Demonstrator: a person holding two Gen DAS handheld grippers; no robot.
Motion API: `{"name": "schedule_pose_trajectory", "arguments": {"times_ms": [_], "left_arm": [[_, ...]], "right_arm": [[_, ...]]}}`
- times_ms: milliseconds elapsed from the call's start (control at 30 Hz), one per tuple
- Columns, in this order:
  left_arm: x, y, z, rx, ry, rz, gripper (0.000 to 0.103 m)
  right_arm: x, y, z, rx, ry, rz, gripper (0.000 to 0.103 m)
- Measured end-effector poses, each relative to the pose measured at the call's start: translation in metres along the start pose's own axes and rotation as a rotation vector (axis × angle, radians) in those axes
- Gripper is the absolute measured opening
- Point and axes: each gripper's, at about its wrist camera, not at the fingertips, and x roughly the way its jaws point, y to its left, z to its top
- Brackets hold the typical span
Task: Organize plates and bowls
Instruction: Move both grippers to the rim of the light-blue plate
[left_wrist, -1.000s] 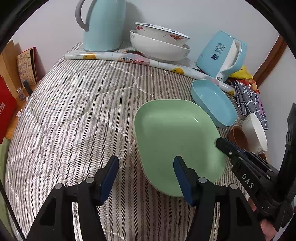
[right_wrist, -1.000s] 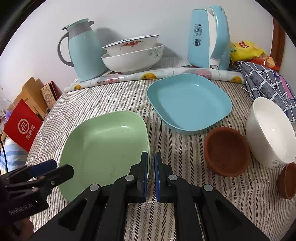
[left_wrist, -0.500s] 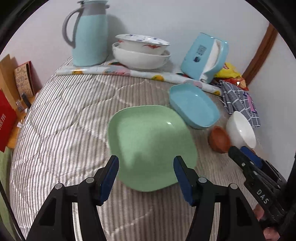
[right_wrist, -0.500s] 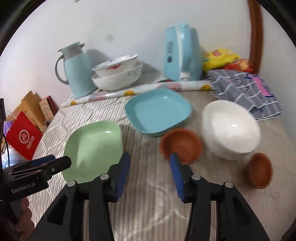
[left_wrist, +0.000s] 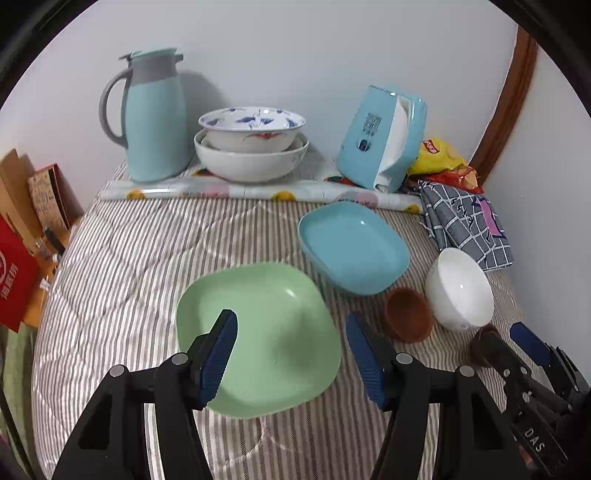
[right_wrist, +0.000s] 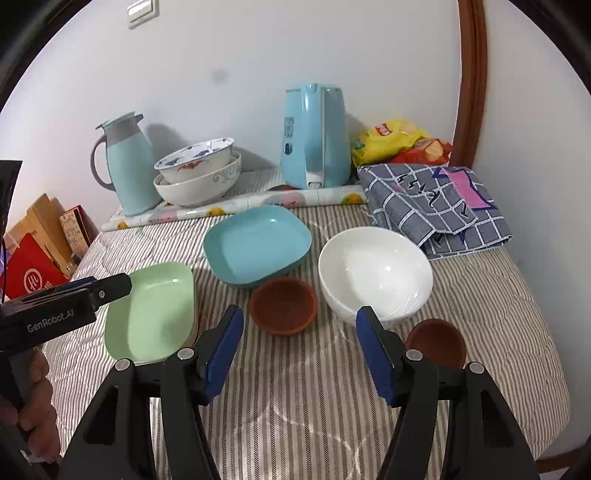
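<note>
A green plate (left_wrist: 258, 332) lies on the striped cloth, with a pale rim showing under it in the right wrist view (right_wrist: 151, 310). Behind it are a blue plate (left_wrist: 354, 247) (right_wrist: 258, 245), a white bowl (left_wrist: 460, 288) (right_wrist: 375, 271) and two small brown bowls (right_wrist: 283, 305) (right_wrist: 436, 341). Two patterned bowls (left_wrist: 251, 147) are stacked at the back. My left gripper (left_wrist: 291, 325) hovers open above the green plate, holding nothing. My right gripper (right_wrist: 300, 321) hangs before the nearer brown bowl, its jaws opening and empty.
A blue thermos jug (left_wrist: 151, 114), a blue kettle (right_wrist: 314, 136), a roll of printed film (left_wrist: 258, 192), a checked cloth (right_wrist: 439, 206) and snack bags (right_wrist: 391, 140) line the back wall. A red box (right_wrist: 29, 277) and cartons stand beyond the left edge. A hand holds the left gripper's handle (right_wrist: 37, 391).
Both grippers have drawn back and up from the green plate. The right gripper's jaws went from shut to wide apart, and it swung right towards the brown bowls.
</note>
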Motion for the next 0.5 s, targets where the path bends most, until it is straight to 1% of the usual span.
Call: {"name": "schedule_pose_trajectory", "arguments": {"times_ms": [100, 200, 400, 500], "left_arm": [[0.002, -0.006, 0.007, 0.011, -0.012, 0.014, 0.059], [0.008, -0.01, 0.013, 0.021, -0.013, 0.028, 0.059], [0.019, -0.012, 0.024, 0.021, 0.0, 0.041, 0.059], [0.026, -0.013, 0.031, 0.023, 0.006, 0.046, 0.059]], "right_arm": [[0.002, -0.001, 0.005, 0.0, 0.014, 0.023, 0.063], [0.004, 0.0, 0.011, -0.017, 0.008, 0.014, 0.063], [0.01, -0.002, 0.026, -0.021, -0.002, 0.024, 0.063], [0.017, -0.003, 0.034, -0.029, -0.004, 0.011, 0.063]]}}
